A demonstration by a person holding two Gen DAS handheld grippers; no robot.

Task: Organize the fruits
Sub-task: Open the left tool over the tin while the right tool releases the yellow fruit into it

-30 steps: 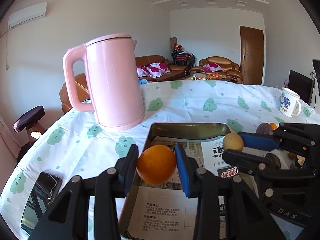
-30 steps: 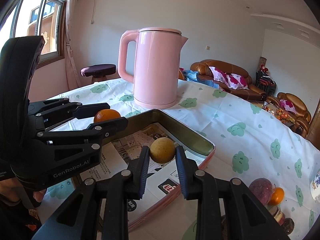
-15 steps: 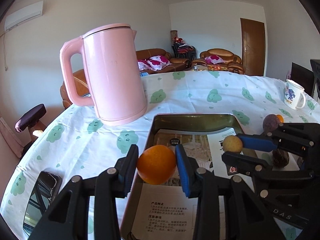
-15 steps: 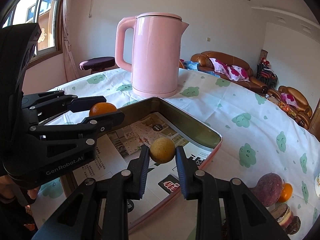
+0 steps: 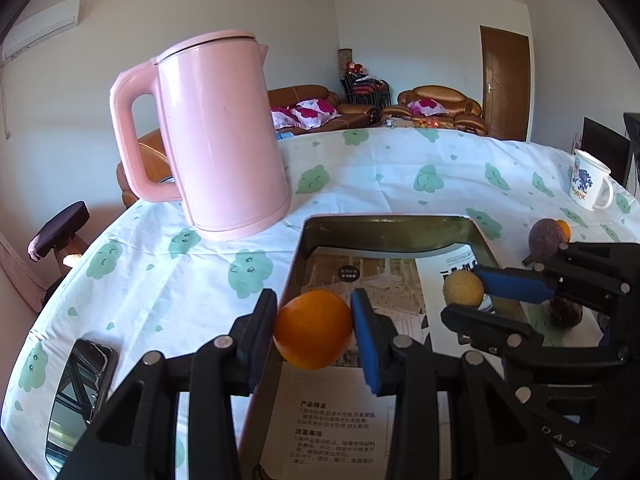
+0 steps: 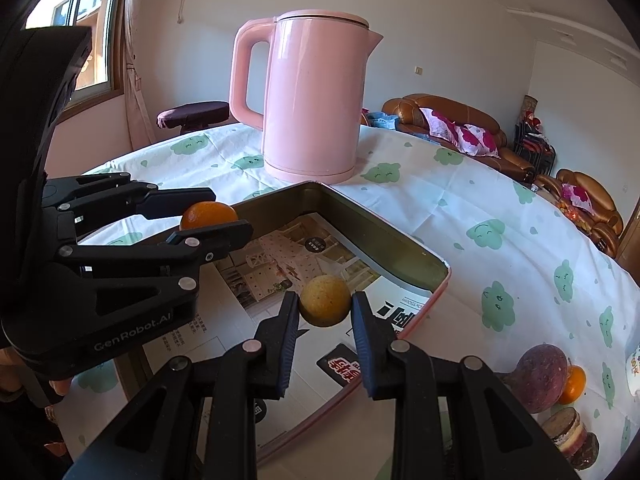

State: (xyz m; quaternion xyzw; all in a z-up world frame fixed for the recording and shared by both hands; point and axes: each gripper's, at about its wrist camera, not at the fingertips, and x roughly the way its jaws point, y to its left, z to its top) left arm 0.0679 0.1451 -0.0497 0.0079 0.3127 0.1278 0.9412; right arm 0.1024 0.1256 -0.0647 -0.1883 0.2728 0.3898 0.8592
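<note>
My left gripper (image 5: 314,330) is shut on an orange (image 5: 313,329) held above the near left part of a metal tray (image 5: 384,226) lined with printed paper. That orange (image 6: 208,216) also shows in the right wrist view, between the left gripper's fingers (image 6: 192,240). My right gripper (image 6: 325,306) is shut on a small yellow fruit (image 6: 325,300) above the tray's right side (image 6: 436,280). From the left wrist view the yellow fruit (image 5: 463,289) sits in the right gripper's blue-padded fingers (image 5: 508,285).
A tall pink kettle (image 5: 216,136) stands behind the tray's far left corner. A purple fruit (image 6: 536,376), a small orange (image 6: 573,385) and dark round pieces (image 6: 570,434) lie right of the tray. A white mug (image 5: 588,186) stands far right, a phone (image 5: 78,392) near left.
Both grippers tilted down a little with their fruit still held, so the kettle and tray now sit lower and the tray fills more of each view.
</note>
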